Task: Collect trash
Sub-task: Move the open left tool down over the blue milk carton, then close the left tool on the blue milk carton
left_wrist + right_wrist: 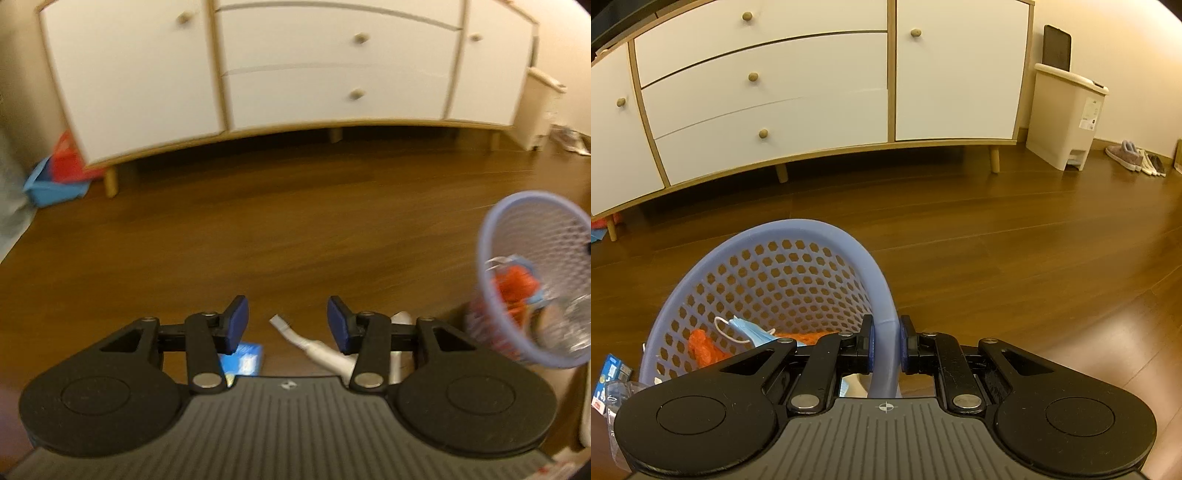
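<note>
The right tongs [886, 345] were clamped on the rim of the blue mesh basket [827, 229], one pad inside and one outside, which looked like the way to carry it from one piece of trash to the next. In the basket lay a blue face mask [753, 330] and something orange [703, 347]; what else it held was hidden by the tongs.

The left tongs [287, 325] stood wide and empty, low over the floor [280, 229] just left of the basket, probably ready for the next pick. Between and below their pads lay a white tube-like thing [314, 345] and a small blue packet [247, 360], both partly covered by the tongs and too blurred to name. The basket's far side was cut off in the left view.
</note>
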A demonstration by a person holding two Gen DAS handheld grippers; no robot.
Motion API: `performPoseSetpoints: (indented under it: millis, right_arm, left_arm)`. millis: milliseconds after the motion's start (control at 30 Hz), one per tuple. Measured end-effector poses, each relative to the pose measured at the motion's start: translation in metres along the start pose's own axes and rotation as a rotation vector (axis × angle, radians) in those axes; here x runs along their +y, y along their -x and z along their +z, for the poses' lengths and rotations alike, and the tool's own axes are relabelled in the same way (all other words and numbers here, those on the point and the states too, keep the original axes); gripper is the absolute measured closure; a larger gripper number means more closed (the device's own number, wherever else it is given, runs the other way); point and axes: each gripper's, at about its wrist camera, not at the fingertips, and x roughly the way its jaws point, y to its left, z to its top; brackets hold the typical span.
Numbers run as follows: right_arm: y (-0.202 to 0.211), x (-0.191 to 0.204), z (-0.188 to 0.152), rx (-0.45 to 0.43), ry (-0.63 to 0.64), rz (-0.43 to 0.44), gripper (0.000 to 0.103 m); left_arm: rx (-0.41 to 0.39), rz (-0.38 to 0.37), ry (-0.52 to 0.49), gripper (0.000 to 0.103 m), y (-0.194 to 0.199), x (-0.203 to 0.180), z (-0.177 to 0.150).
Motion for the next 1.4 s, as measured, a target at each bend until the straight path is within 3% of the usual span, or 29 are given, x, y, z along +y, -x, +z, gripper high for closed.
performPoseSetpoints:
  millis: [267, 400, 667, 1000, 1133, 1400]
  right_arm:
    - [0.0, -0.002, 0.0, 0.006, -0.007, -0.008, 0.094]
    - [-0.001, 0.0, 0.0, 0.009, -0.005, -0.011, 0.094]
    - [-0.004, -0.016, 0.004, 0.011, -0.034, -0.054, 0.094]
    - [0.0, -0.018, 0.009, -0.023, -0.004, -0.096, 0.094]
    - [-0.002, -0.018, 0.009, -0.023, 0.002, -0.096, 0.094]
    - [-0.003, -0.015, 0.011, -0.028, 0.009, -0.092, 0.094]
  left_arm:
    - [0.166, 0.104, -0.032, 0.059, -0.053, 0.025, -0.043]
    - [0.214, 0.124, -0.064, 0.051, -0.08, 0.035, -0.067]
    - [0.295, 0.123, -0.061, 0.048, -0.137, 0.04, -0.095]
    - [0.311, 0.148, -0.059, 0.048, -0.177, 0.032, -0.101]
    - [0.325, 0.158, -0.073, 0.056, -0.19, 0.029, -0.106]
    - [0.29, 0.14, -0.063, 0.06, -0.174, 0.028, -0.096]
